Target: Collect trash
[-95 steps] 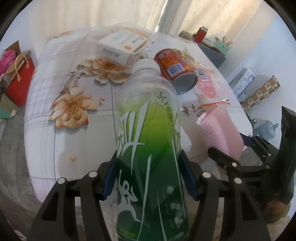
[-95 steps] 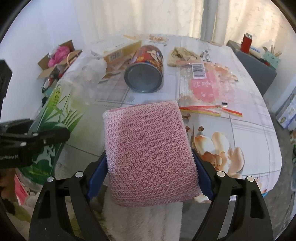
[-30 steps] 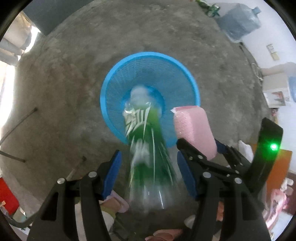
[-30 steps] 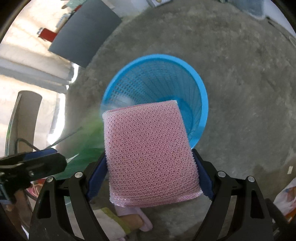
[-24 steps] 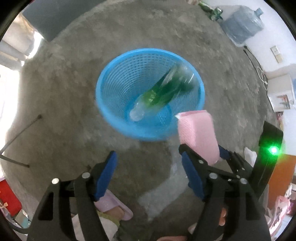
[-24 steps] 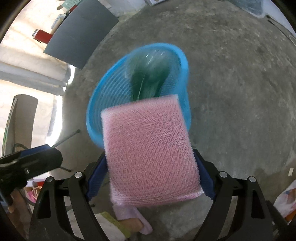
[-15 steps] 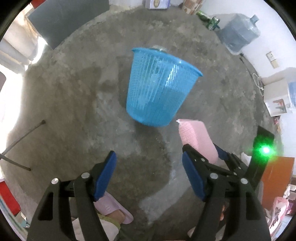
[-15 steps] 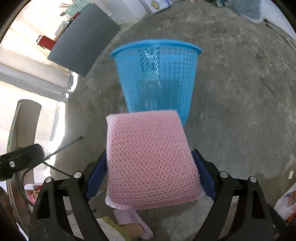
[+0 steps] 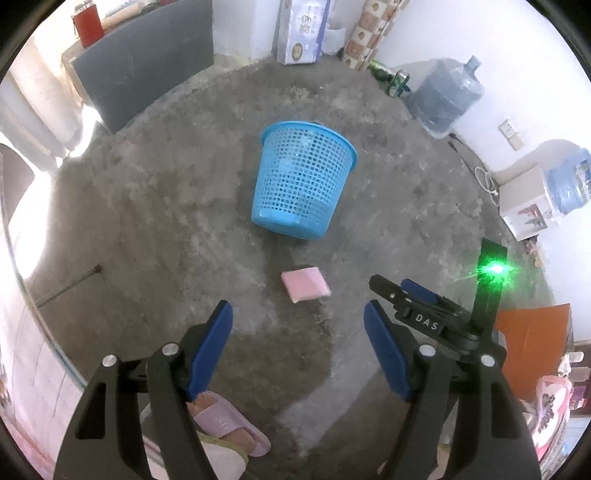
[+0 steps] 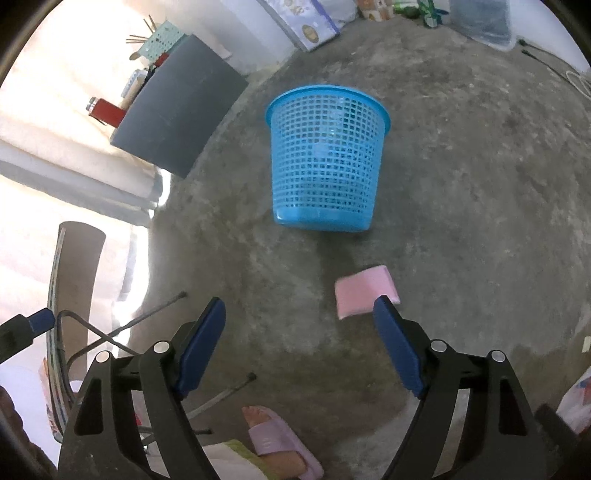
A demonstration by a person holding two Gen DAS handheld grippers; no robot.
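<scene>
Pink foam pad [image 9: 305, 285] lies flat on rough concrete floor [image 9: 166, 221].

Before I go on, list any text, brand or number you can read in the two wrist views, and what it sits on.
"DAS": white letters on the black body of the right gripper, seen in the left wrist view.
Printing on the tall blue and white carton against the far wall: too blurred to read.
Round embossed mark on the lilac rubber slipper: too small to read.
Picture on the white water dispenser: no legible words.
Blue plastic mesh basket and pink foam pad: no text.
</scene>
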